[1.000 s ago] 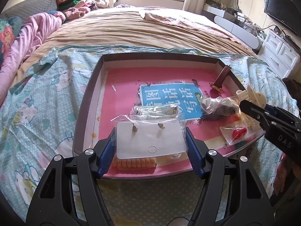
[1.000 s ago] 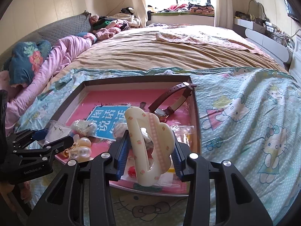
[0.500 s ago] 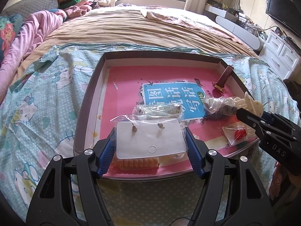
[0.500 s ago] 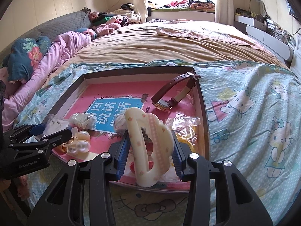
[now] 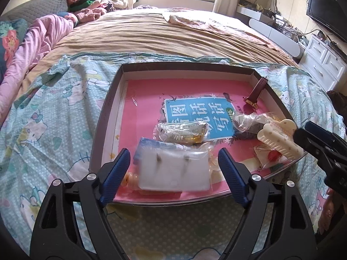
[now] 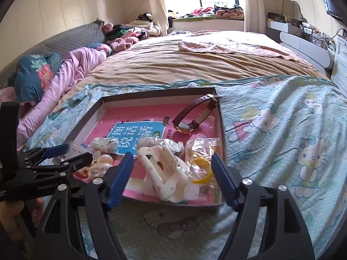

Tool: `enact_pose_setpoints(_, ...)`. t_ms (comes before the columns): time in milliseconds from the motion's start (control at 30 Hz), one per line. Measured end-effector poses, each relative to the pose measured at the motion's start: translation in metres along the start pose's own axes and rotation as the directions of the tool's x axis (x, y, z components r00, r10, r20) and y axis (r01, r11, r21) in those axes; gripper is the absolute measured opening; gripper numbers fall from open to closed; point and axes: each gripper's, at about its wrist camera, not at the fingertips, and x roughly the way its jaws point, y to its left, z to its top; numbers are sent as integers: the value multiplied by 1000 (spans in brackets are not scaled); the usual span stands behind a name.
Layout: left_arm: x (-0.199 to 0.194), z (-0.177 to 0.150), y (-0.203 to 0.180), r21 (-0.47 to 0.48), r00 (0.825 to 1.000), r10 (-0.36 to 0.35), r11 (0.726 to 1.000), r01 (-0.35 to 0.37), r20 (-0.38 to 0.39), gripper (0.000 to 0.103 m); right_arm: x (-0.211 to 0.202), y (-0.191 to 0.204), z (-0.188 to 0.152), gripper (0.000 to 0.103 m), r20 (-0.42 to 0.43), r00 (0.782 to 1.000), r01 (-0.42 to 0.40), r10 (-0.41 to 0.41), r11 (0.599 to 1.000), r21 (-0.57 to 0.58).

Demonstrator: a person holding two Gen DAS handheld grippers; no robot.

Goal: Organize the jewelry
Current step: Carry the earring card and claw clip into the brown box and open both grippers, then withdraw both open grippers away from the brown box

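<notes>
1. Over the near edge of the tray (image 5: pixel 104 117), your left gripper (image 5: pixel 173 171) has just spread its jaws; the earring card bag (image 5: pixel 173 171) lies between them in the tray, blurred, neither blue pad touching it. The cream hair claw (image 5: pixel 279 138) rests toward the tray's right edge.
2. At the tray's near right corner, your right gripper (image 6: pixel 172 174) has just opened too; the hair claw (image 6: pixel 164 173) lies free between its jaws, and the watch (image 6: pixel 190 119) sits toward the tray's far right.
</notes>
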Motion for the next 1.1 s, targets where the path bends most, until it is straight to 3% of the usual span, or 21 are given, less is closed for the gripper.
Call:
enact_pose_setpoints(67,-4,1,-1,2,1000,3,1000,-3,6,84,-8,-1,-2,75,6,1000,-1,1,1000,-1)
enact_pose_setpoints(133,-10,3,-2,4,1000,4,1000,-5,17,84,-15,0,-3,76,12,1000,0,0,1000,-1)
enact_pose_setpoints(200,-16,4,-2,4,1000,1,1000,-1,27,85,-24,-1,-4,87,25,1000,1,-1,1000,1)
enact_pose_setpoints(367,-36,4,-4,1,999,-5,1000,5,51,93,-46,0,-4,87,57,998,-4,4,1000,-2)
enact_pose_setpoints(700,-81,-8,-5,-26,995,9,1000,-7,104,93,-91,9,-9,88,107,994,-33,35,999,-23)
enact_pose_setpoints(833,-98,-19,-5,-27,993,20,999,-16,118,93,-107,15,-14,97,132,991,-34,38,999,-33)
enact_pose_setpoints(1100,-123,-46,-8,-39,991,17,999,-11,134,93,-124,27,-29,97,121,991,-51,55,998,-42)
